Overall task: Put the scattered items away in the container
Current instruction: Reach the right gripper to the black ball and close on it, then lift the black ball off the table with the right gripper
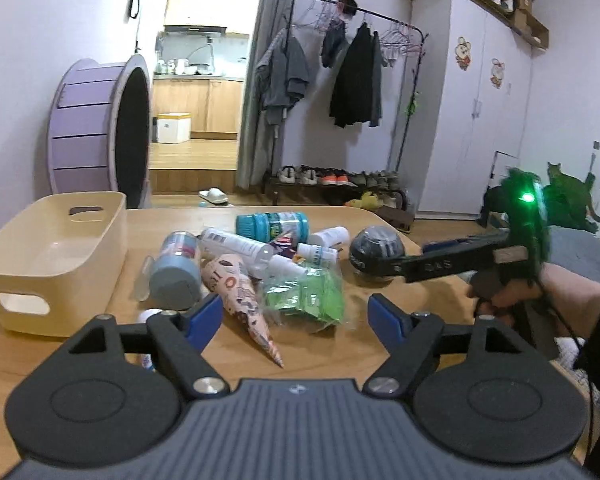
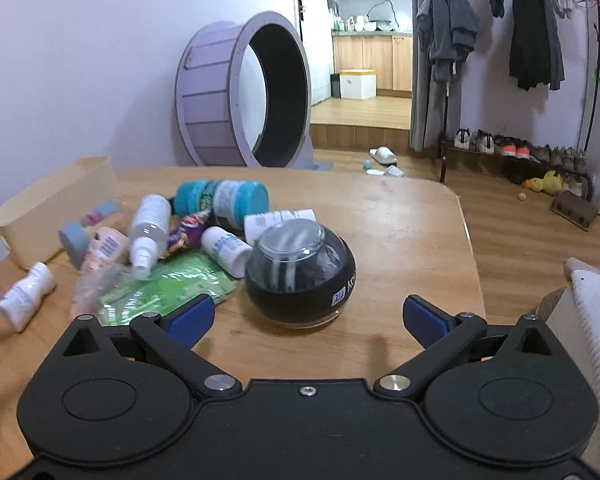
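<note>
first, the left wrist view: the left gripper (image 1: pixel 296 316) hangs over the near edge of the wooden table (image 1: pixel 396 300) with its blue-padded jaws spread apart and nothing clamped between them; the tip of a patterned paper cone (image 1: pixel 248 304) and a green foil packet (image 1: pixel 308 296) lie in the gap beyond the pads, untouched. the cream container (image 1: pixel 56 256) sits at the table's left edge, and looks empty inside. the scattered items are piled at the middle of the table: a grey-capped jar (image 1: pixel 176 272) on its side near the container, a white spray bottle (image 1: pixel 236 244), a teal-lidded tub (image 1: pixel 272 224) toward the far edge, small white bottles (image 1: pixel 328 236) and a black gyro ball (image 1: pixel 376 252) toward the right edge. the right gripper (image 1: pixel 384 264) reaches in from the right, held by a hand (image 1: pixel 540 292), its finger just at the ball; whether it touches is hard to say from here.

next, the right wrist view: the right gripper (image 2: pixel 306 318) has its jaws wide apart, the black gyro ball (image 2: pixel 300 272) sitting between and just beyond the pads, not pinched. the green foil packet (image 2: pixel 168 292) lies left of the ball, the teal-lidded tub (image 2: pixel 236 198) behind it, and the cream container (image 2: pixel 56 204) at the far left edge.
</note>
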`<state>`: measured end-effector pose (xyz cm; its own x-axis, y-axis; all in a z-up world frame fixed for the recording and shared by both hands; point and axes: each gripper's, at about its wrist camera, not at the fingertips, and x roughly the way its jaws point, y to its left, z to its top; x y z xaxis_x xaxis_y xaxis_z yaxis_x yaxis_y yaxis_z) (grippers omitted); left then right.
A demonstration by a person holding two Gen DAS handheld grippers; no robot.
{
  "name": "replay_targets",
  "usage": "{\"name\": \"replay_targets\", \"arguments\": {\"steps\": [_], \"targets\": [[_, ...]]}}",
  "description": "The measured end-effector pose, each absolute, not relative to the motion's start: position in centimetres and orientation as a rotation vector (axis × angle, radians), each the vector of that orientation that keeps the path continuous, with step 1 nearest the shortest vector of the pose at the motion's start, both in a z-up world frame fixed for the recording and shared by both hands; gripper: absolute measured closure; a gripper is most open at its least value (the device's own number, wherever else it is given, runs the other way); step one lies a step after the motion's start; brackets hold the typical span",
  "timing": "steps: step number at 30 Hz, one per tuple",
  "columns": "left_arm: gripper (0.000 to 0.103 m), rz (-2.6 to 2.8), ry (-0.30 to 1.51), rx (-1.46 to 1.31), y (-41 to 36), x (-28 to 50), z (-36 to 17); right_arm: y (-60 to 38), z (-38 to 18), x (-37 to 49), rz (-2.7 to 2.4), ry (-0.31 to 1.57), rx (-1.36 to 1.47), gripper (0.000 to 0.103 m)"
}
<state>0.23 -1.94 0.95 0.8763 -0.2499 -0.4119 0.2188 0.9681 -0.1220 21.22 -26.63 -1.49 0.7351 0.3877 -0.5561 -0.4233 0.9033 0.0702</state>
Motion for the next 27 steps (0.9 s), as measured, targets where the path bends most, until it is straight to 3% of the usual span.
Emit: {"name": "replay_targets", "arguments": {"steps": [8,9,12,14,27], "targets": [[0.022,-0.249,0.470,-0.113,-1.3,0.7,0.7,-25.6,-2.5,23.0,0.462,0.598,-0.115,0.002],[0.022,-0.246,0.470,-0.117,-1.2,0.7,0.7,-25.5,-2.6,23.2,0.466,0.601,-0.112,0.005],[0.022,-0.237,0.469,-0.121,-1.0,0.5,0.8,-25.3,-2.6,23.3,0.492,0.598,-0.117,0.026],[0.022,-0.236,0.469,-0.116,-1.0,0.4,0.8,-25.3,-2.5,23.3,0.500,0.597,-0.112,0.032],[0.021,-0.226,0.463,-0.092,-1.0,-0.1,0.9,-25.9,-0.5,19.6,0.530,0.610,-0.179,0.033]]}}
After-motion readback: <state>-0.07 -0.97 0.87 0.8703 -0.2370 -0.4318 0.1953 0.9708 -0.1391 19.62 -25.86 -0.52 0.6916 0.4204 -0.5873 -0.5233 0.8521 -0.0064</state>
